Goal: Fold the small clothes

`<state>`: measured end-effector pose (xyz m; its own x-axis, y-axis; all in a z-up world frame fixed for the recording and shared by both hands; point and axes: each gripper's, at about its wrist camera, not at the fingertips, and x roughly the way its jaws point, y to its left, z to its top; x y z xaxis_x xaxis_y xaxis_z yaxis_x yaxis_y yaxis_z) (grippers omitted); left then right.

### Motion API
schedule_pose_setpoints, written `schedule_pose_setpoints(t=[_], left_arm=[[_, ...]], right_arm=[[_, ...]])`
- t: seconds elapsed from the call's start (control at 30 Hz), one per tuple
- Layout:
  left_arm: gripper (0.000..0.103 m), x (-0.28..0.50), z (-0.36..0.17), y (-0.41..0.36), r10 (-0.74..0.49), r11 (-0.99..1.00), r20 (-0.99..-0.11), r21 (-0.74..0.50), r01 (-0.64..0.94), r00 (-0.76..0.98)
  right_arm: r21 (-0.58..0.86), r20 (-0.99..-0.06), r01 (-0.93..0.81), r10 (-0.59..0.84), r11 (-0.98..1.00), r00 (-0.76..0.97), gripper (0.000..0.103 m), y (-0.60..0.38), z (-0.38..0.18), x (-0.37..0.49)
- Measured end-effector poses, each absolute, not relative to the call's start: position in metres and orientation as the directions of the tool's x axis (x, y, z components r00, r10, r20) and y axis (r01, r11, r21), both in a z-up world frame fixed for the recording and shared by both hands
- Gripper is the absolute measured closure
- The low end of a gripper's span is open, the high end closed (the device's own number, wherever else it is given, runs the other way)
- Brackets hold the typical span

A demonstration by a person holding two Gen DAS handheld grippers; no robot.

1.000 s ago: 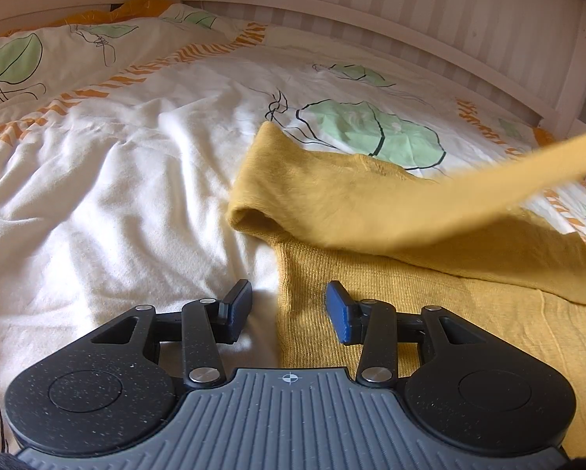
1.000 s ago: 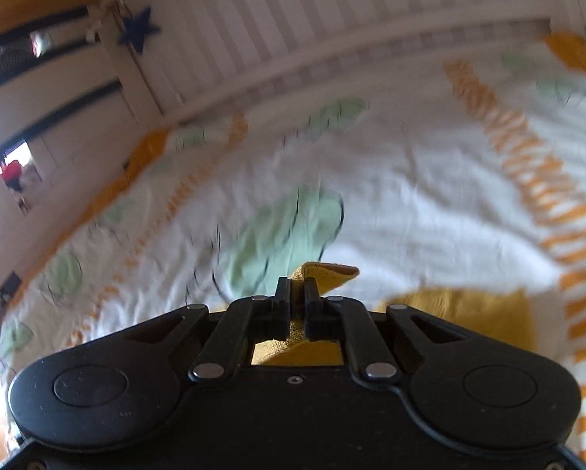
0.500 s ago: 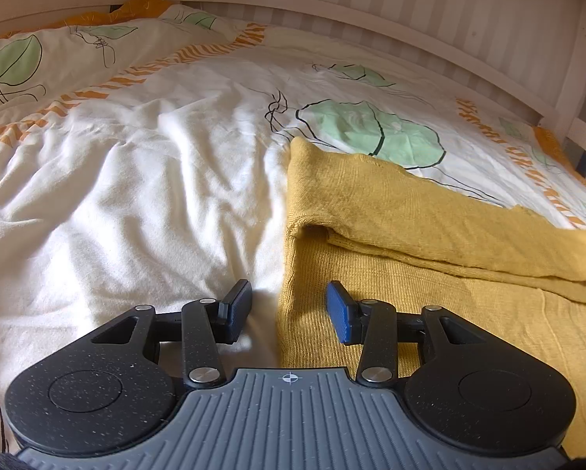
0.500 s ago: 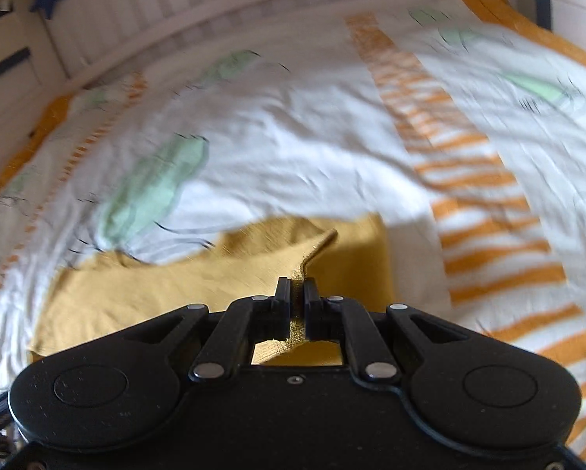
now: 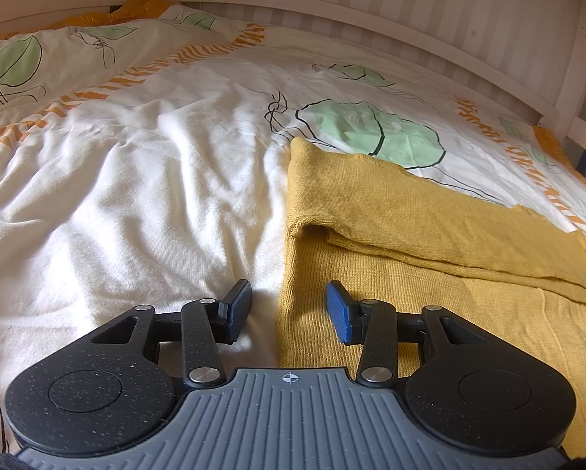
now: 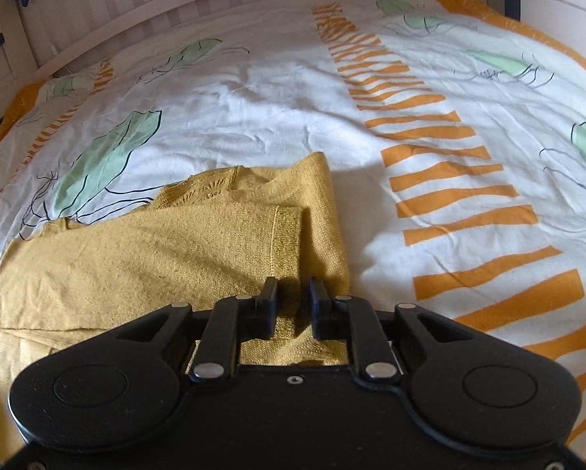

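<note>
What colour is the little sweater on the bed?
Mustard yellow. The sweater shows best in the right wrist view.

The mustard sweater (image 5: 430,313) is a matt knit with fine ribbing, its sleeve cuff (image 6: 289,243) woven tighter and faintly shiny. The duvet cover (image 5: 136,196) under it is soft, creased cotton cloth, matt, printed with green leaves and orange stripes. The bed rail (image 5: 371,4) is pale painted wood. The left gripper (image 5: 289,307) is speckled matt black plastic with bright metal pins and ridged blue rubber pads (image 5: 338,313); its near plate is ribbed grey.
</note>
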<state>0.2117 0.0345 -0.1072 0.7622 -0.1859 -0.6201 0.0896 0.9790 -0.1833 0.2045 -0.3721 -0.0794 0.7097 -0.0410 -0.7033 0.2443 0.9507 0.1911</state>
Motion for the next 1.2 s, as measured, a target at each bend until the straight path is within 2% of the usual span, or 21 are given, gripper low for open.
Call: schedule_pose_setpoints(t=[0.07, 0.17, 0.3, 0.5, 0.63, 0.87, 1.0, 1.2], left_arm=[[0.061, 0.212, -0.107, 0.034, -0.186, 0.979, -0.620, -0.183, 0.090, 0.762], [0.061, 0.212, -0.107, 0.034, -0.185, 0.979, -0.621, -0.182, 0.090, 0.762], [0.061, 0.212, -0.107, 0.035, -0.185, 0.980, -0.623, -0.178, 0.092, 0.760], [0.060, 0.214, -0.105, 0.034, -0.186, 0.980, -0.632, -0.173, 0.097, 0.753], [0.059, 0.218, -0.103, 0.036, -0.197, 0.978, -0.654, -0.177, 0.106, 0.731], [0.040, 0.209, -0.092, 0.035, -0.236, 0.970, -0.742, -0.145, 0.193, 0.627], [0.037, 0.196, -0.088, 0.040, -0.250, 0.963, -0.778, -0.138, 0.231, 0.576], [0.036, 0.181, -0.081, 0.056, -0.296, 0.951, -0.813, -0.203, 0.232, 0.502]], right_arm=[[0.174, -0.695, 0.245, -0.057, 0.954, 0.717, 0.072, -0.370, -0.079, 0.202], [0.170, -0.689, 0.247, -0.064, 0.954, 0.721, 0.056, -0.369, -0.078, 0.199], [0.167, -0.688, 0.258, -0.075, 0.952, 0.721, 0.043, -0.369, -0.072, 0.188], [0.183, -0.720, 0.265, -0.054, 0.947, 0.692, 0.035, -0.374, -0.070, 0.156], [0.218, -0.751, 0.277, -0.020, 0.936, 0.661, 0.034, -0.379, -0.075, 0.129], [0.264, -0.770, 0.255, 0.044, 0.930, 0.636, 0.024, -0.376, -0.073, 0.090], [0.310, -0.776, 0.275, 0.075, 0.910, 0.626, 0.020, -0.376, -0.072, 0.076], [0.381, -0.774, 0.305, 0.121, 0.873, 0.621, 0.019, -0.376, -0.072, 0.059]])
